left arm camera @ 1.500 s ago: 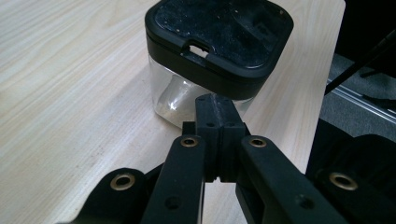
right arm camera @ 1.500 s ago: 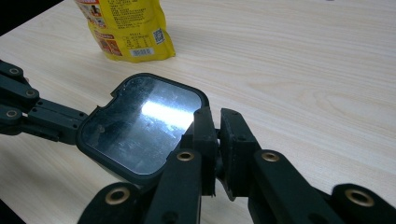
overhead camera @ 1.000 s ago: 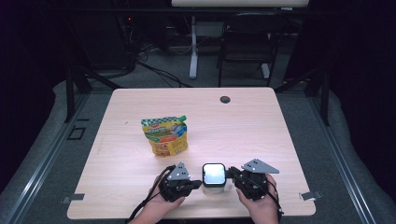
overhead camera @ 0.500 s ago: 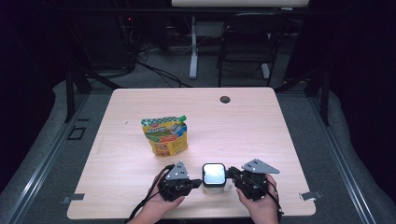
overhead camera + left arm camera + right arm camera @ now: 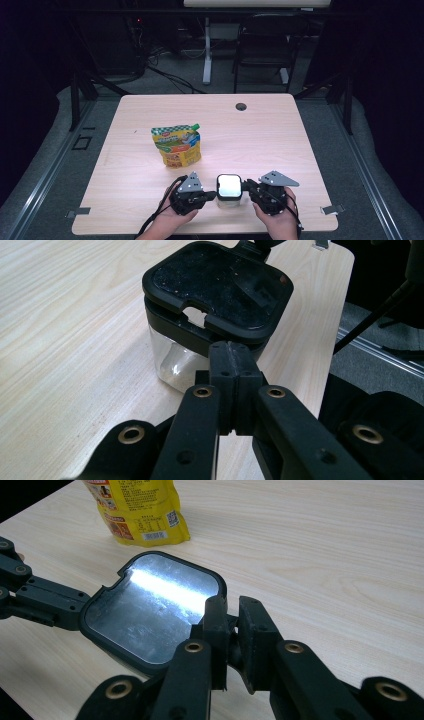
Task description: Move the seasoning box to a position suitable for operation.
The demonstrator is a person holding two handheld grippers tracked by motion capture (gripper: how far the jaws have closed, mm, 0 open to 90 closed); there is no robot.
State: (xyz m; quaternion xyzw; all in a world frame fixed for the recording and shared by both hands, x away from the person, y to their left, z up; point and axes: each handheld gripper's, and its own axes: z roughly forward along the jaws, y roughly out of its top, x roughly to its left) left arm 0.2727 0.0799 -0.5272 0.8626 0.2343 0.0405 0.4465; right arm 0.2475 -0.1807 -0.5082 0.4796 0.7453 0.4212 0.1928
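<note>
A clear square container (image 5: 229,189) with a black lid (image 5: 220,285) stands near the table's front edge, between my two grippers. My left gripper (image 5: 212,195) is shut, pads together with nothing between them, and its tip (image 5: 235,357) rests against the lid's rim. My right gripper (image 5: 246,189) reaches the lid's opposite edge. Its jaws have just been opening and stand a little apart (image 5: 232,630), with a small black tab of the lid (image 5: 150,610) loose between them. A yellow pouch (image 5: 177,145) stands upright farther back on the left.
The light wooden table (image 5: 270,140) has a round cable hole (image 5: 241,106) near its far edge. A dark chair (image 5: 265,45) and a desk leg (image 5: 206,55) stand on the floor beyond. The table's front edge lies just behind both hands.
</note>
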